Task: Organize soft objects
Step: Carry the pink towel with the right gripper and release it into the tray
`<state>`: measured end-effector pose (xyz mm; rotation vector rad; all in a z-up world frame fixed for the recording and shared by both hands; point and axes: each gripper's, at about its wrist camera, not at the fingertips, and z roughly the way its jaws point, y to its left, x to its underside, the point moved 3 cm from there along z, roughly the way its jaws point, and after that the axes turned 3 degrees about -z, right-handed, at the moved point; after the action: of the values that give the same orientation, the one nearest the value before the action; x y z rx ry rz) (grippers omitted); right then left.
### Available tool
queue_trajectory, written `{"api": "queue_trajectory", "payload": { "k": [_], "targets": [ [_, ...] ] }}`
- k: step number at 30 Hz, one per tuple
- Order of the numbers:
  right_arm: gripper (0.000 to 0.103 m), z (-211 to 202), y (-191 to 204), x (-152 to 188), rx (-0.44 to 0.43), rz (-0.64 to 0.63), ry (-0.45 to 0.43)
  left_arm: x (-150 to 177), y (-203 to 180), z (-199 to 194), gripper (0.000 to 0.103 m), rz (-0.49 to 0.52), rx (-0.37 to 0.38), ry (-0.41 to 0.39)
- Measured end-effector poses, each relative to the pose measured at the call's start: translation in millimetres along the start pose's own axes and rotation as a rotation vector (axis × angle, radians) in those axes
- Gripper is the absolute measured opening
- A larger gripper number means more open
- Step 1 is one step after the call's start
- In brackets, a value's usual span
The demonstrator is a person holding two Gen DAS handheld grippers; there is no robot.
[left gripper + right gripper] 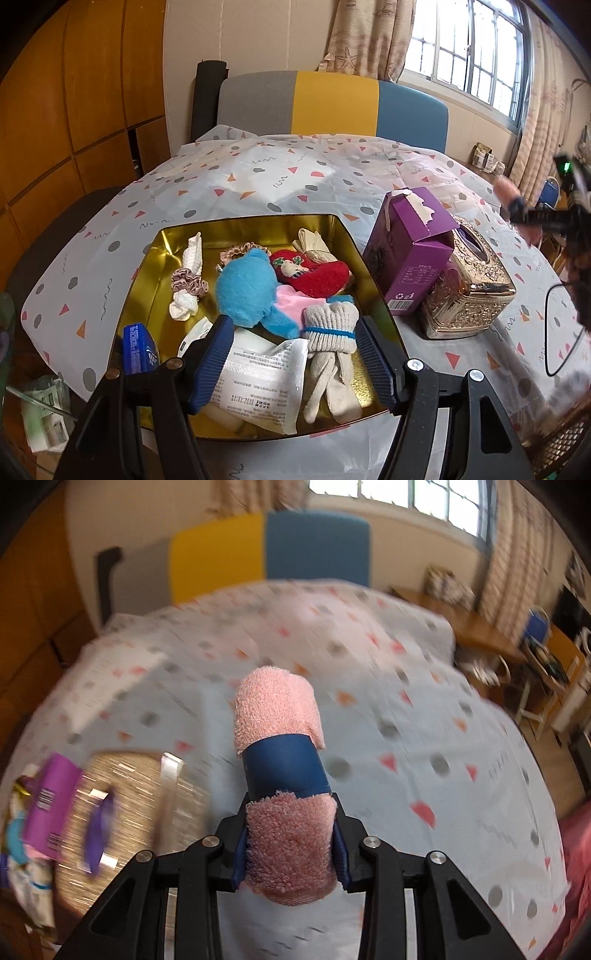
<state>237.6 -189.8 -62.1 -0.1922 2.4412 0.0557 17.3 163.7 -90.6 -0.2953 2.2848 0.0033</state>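
A gold tin tray [144,280] on the table holds soft things: a blue plush [245,288], a red sock [314,275], rolled grey gloves [330,332], white socks, scrunchies and a plastic packet [262,376]. My left gripper [291,360] is open above the tray's near end, its jaws either side of the packet and gloves. My right gripper [291,843] is shut on a rolled pink towel [277,709] with a blue band, held above the tablecloth. That gripper and towel show blurred at the right edge of the left wrist view [517,203].
A purple box [410,254] leans on a gold tissue box [469,291] right of the tray; both show blurred in the right wrist view [129,808]. A patterned tablecloth [295,173] covers the table. A chair [332,103] stands behind. A wicker basket [565,439] is at lower right.
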Motion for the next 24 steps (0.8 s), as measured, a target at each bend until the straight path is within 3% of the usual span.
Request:
{"api": "queue_trajectory", "payload": {
  "k": [6,12,15,19,24],
  "targets": [
    [0.036,-44.0,69.6,-31.9,-0.112,-0.127,-0.125,2.2,8.0,-0.5,0.069,-0.017,-0.009,-0.001],
    [0.036,-82.3,162.4,-31.4,-0.267,-0.300,-0.193,0.5,22.3,-4.8,0.069,-0.051,-0.034,-0.018],
    [0.036,-88.4,205.9,-16.6,-0.347,-0.377,-0.178,1.0,29.4,-7.2,0.069,-0.063,-0.044,-0.023],
    [0.036,-78.1,257.0,11.3,-0.442,-0.434,-0.094,2.7,38.7,-8.9,0.069,-0.083,-0.056,-0.023],
    [0.036,-54.6,298.4,45.9,-0.480,-0.478,-0.007,4.4,51.0,-10.0,0.070,-0.112,-0.075,-0.025]
  ]
}}
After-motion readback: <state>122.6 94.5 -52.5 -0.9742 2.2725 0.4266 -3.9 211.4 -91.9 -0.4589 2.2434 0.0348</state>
